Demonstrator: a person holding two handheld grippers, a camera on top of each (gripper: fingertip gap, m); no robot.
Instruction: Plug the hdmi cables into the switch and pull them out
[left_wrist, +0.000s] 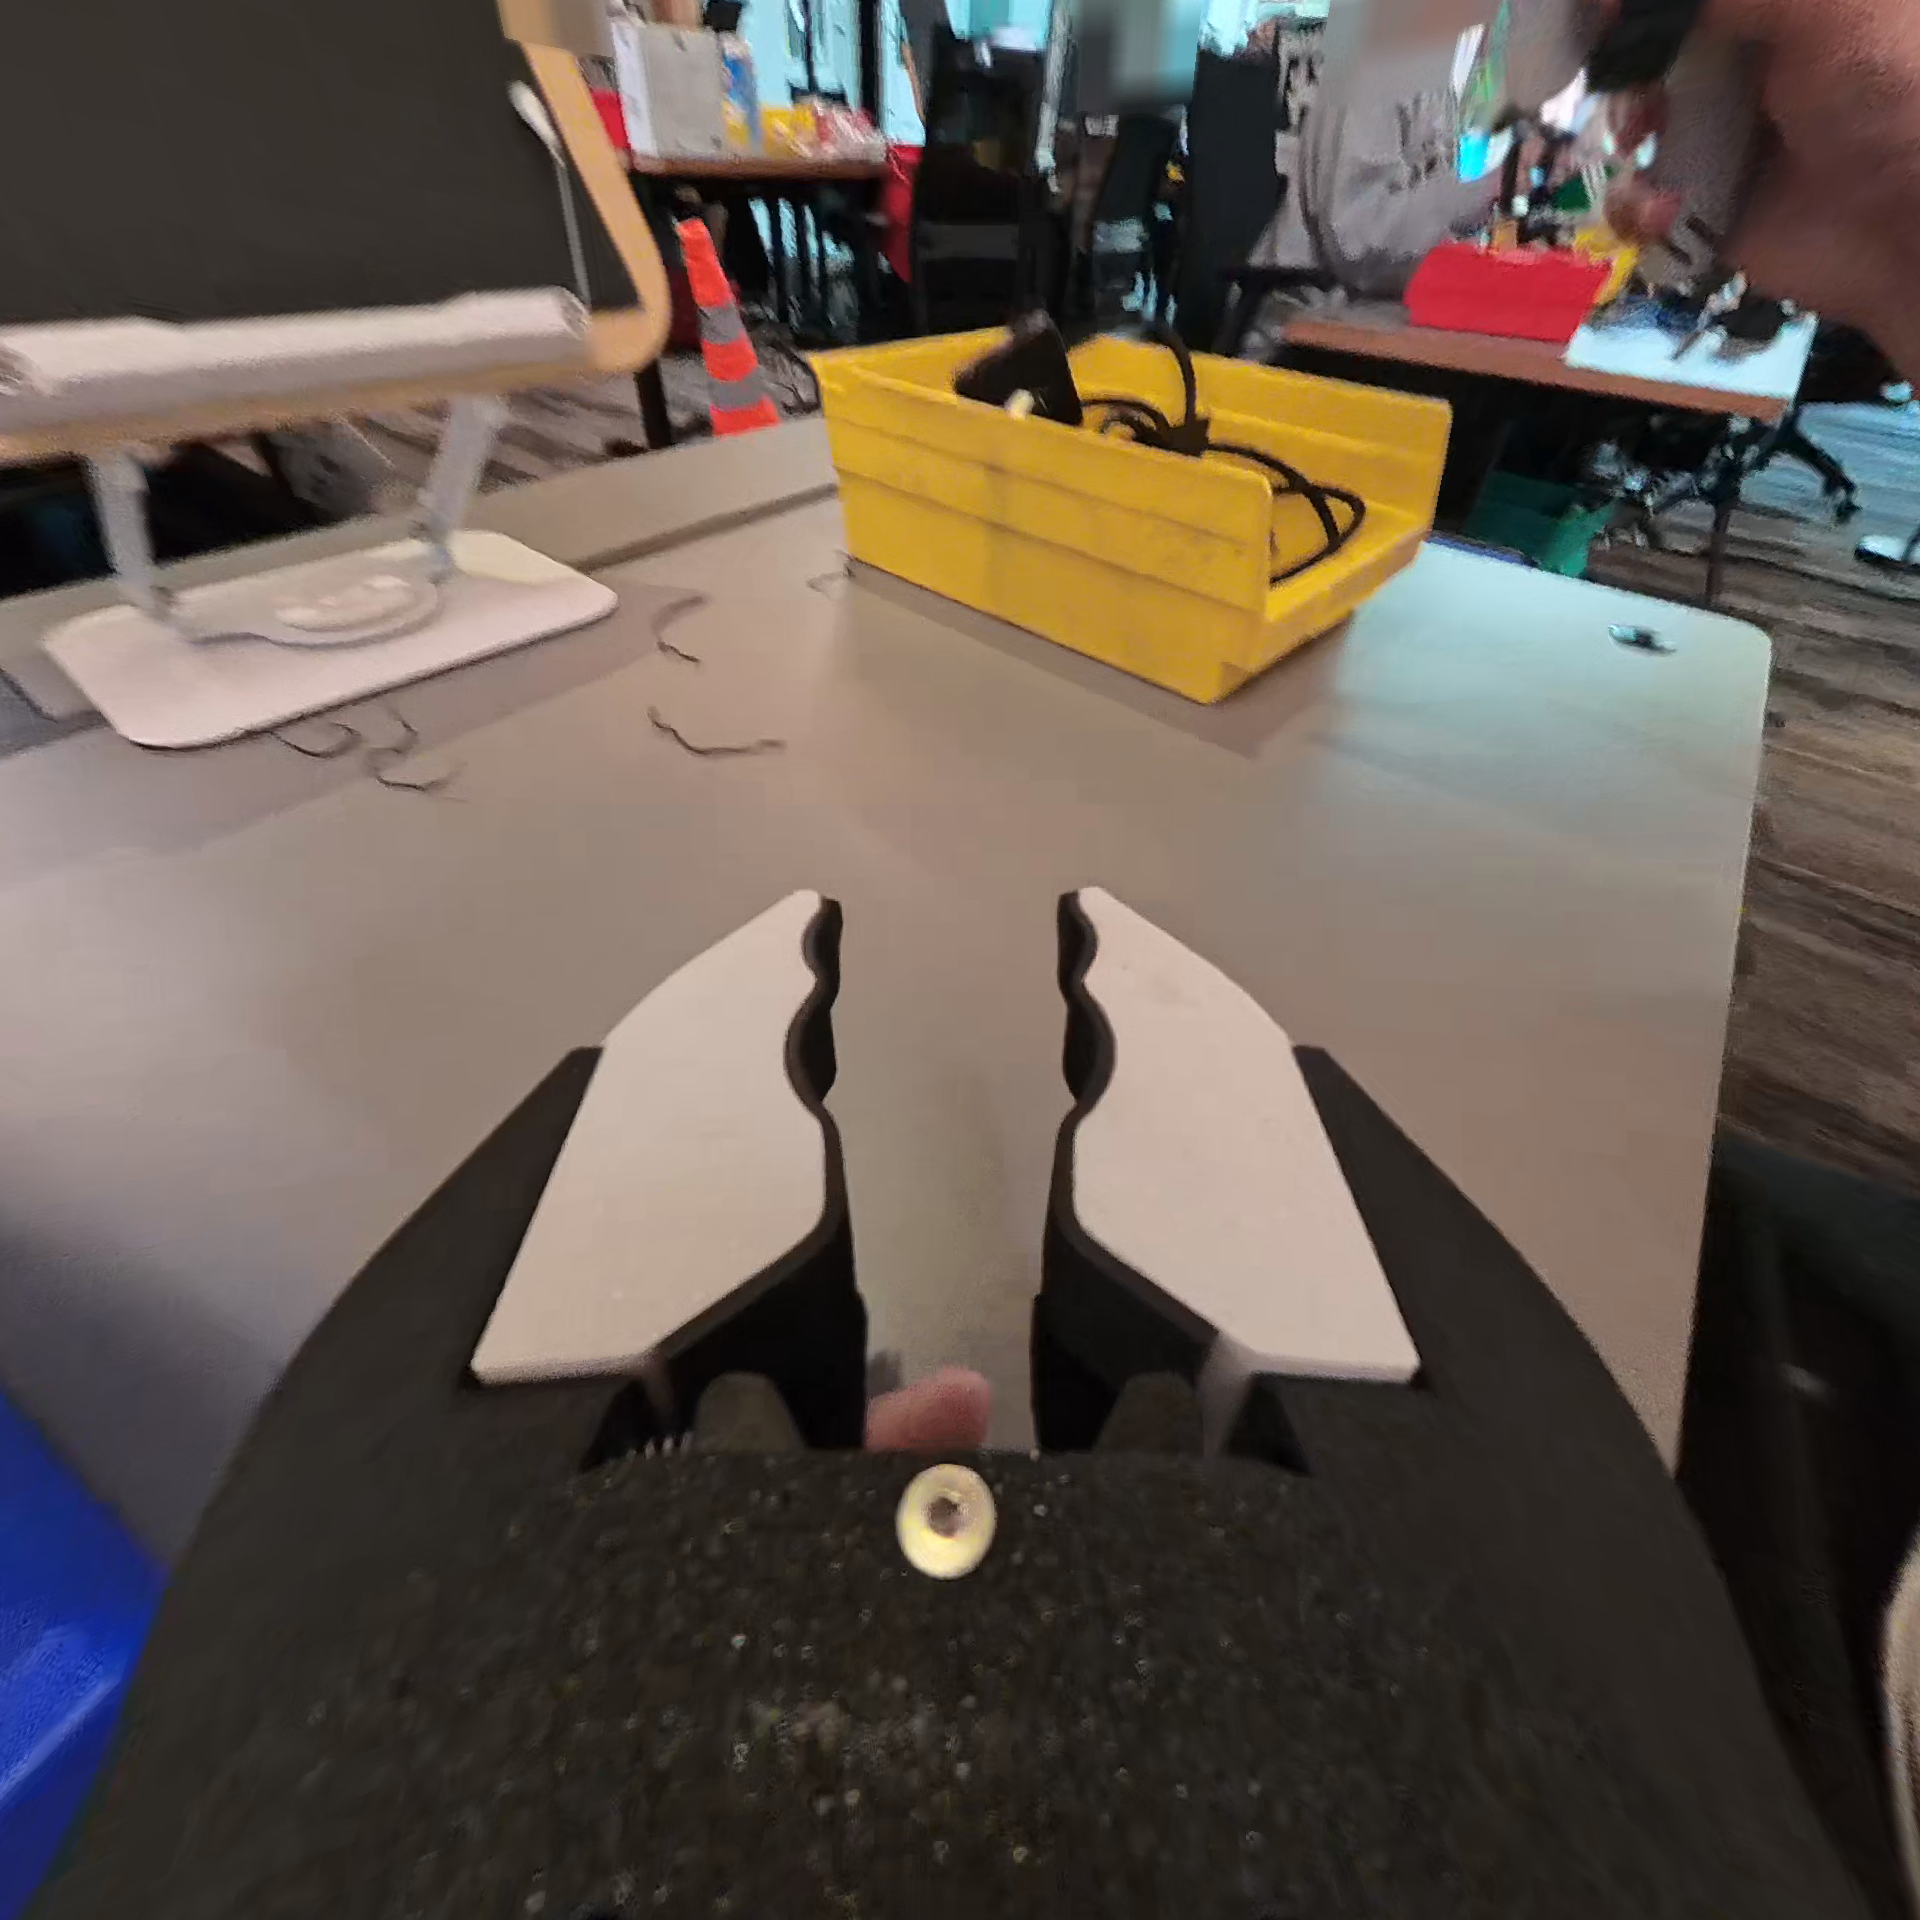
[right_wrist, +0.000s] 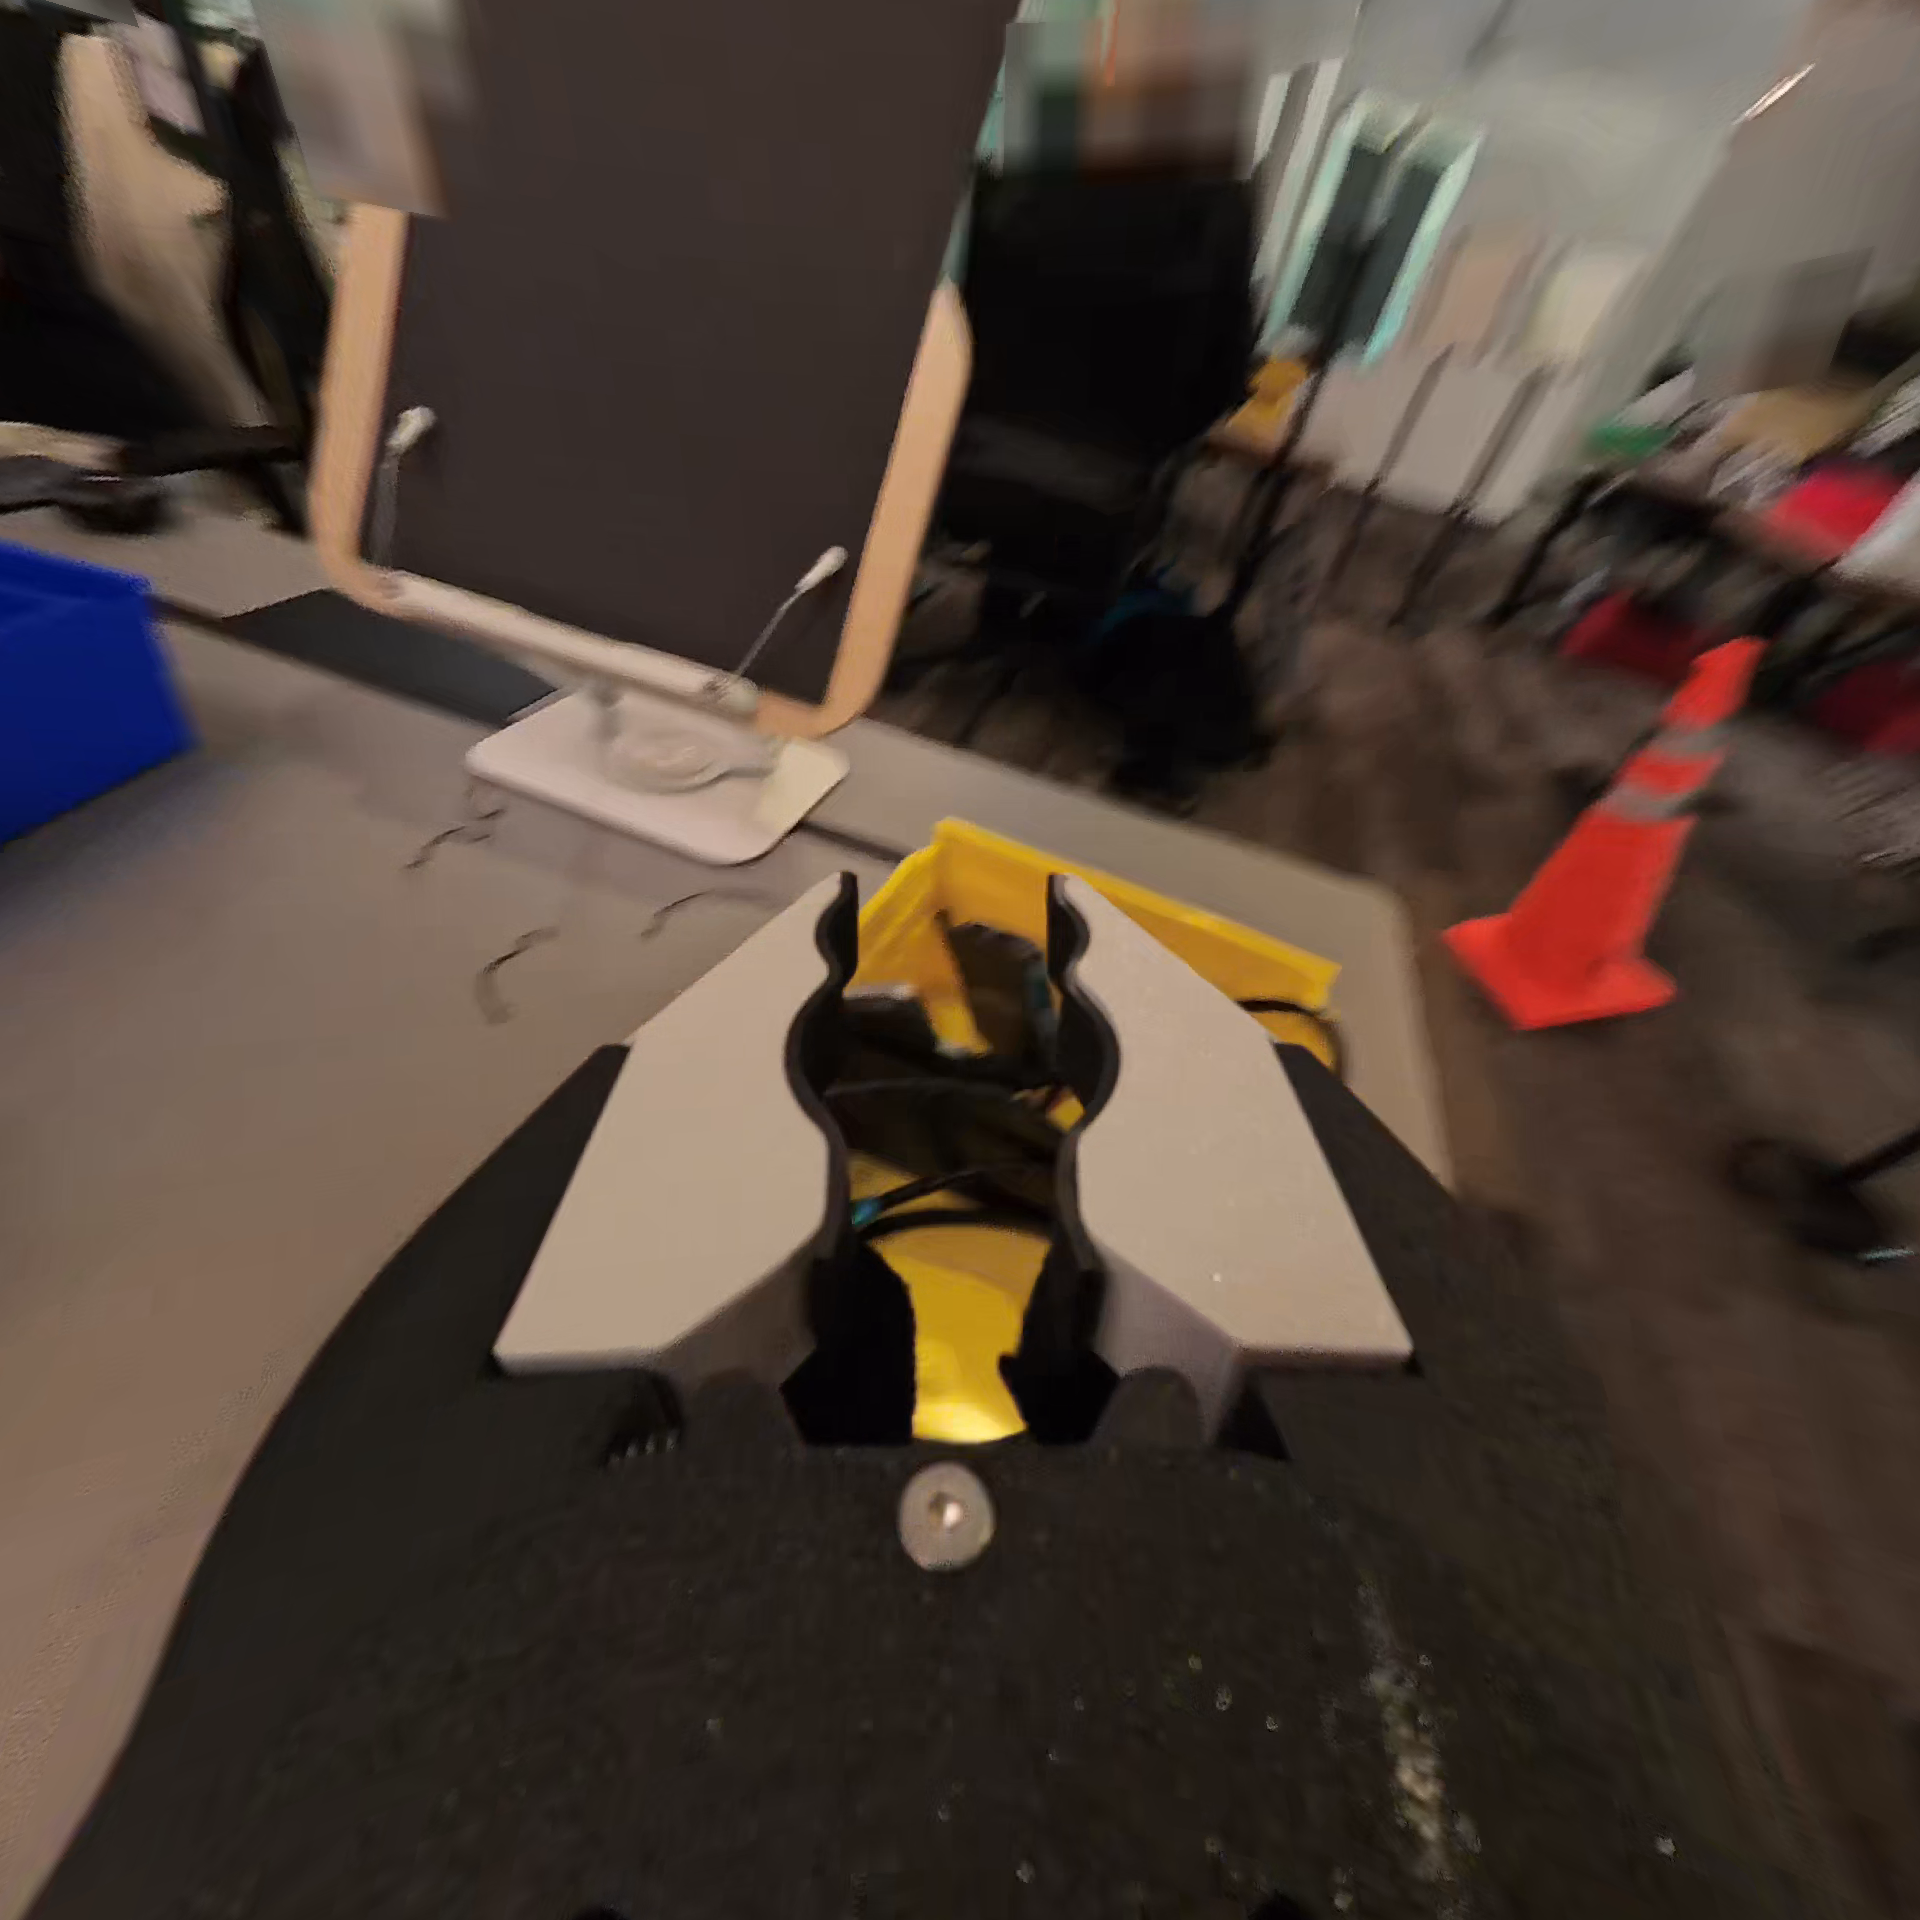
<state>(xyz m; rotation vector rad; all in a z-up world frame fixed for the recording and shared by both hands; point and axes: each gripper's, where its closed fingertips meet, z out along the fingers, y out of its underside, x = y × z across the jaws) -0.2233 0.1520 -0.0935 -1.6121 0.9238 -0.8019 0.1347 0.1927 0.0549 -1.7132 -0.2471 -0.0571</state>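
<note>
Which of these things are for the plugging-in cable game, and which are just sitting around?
For the job:
- yellow bin
- black cables coiled inside it
- a black boxy thing in the bin, maybe the switch
- left gripper and right gripper, both open and empty

Just lying about:
- tablet on a white stand
- orange cone
- blue bin
- small wire scraps on the table

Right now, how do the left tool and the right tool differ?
The left tool hovers over bare grey table, short of the yellow bin; the right tool hangs directly above that bin's black cables. Both are open and empty.
</note>
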